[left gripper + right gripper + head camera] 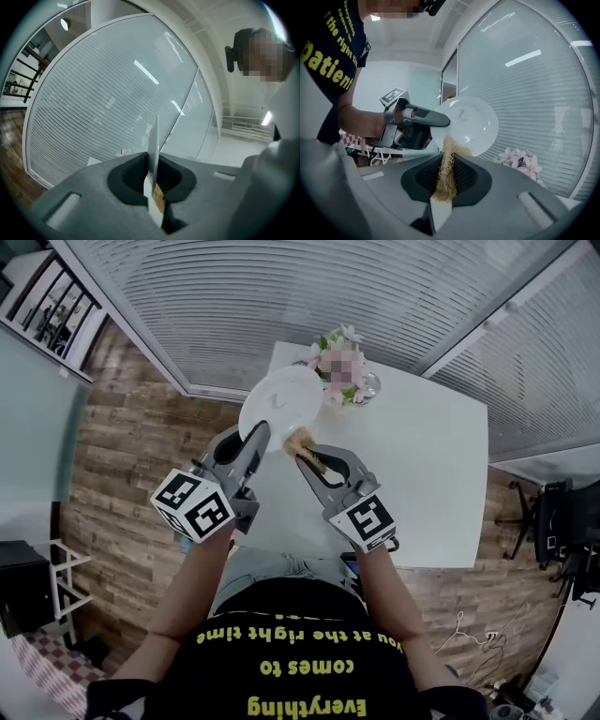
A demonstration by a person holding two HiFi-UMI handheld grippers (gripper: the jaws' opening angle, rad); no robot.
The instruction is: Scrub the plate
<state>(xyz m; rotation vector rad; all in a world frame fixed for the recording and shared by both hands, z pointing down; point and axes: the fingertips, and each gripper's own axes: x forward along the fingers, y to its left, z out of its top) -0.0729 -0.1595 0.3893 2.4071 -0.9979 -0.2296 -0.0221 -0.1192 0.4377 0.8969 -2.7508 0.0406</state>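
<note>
Under the jaws and ahead of them, a white rectangular table [441, 456], pushed into a corner. Just beyond the jaws, behind the table, two tall glass walls with white horizontal blinds [281, 296], joined at that corner. Left of the jaws and lower, a brown wooden plank floor [131, 456]. Far to the left, a black stair railing [52, 301] and a white wire rack [61, 587]. Far right of the jaws, a black office chair [553, 521]. High above the jaws, long white strip lights [145, 72] mirrored in the glass.

Glossy smooth plate [468, 123], coarse fibrous scrubber [446, 174]
</note>
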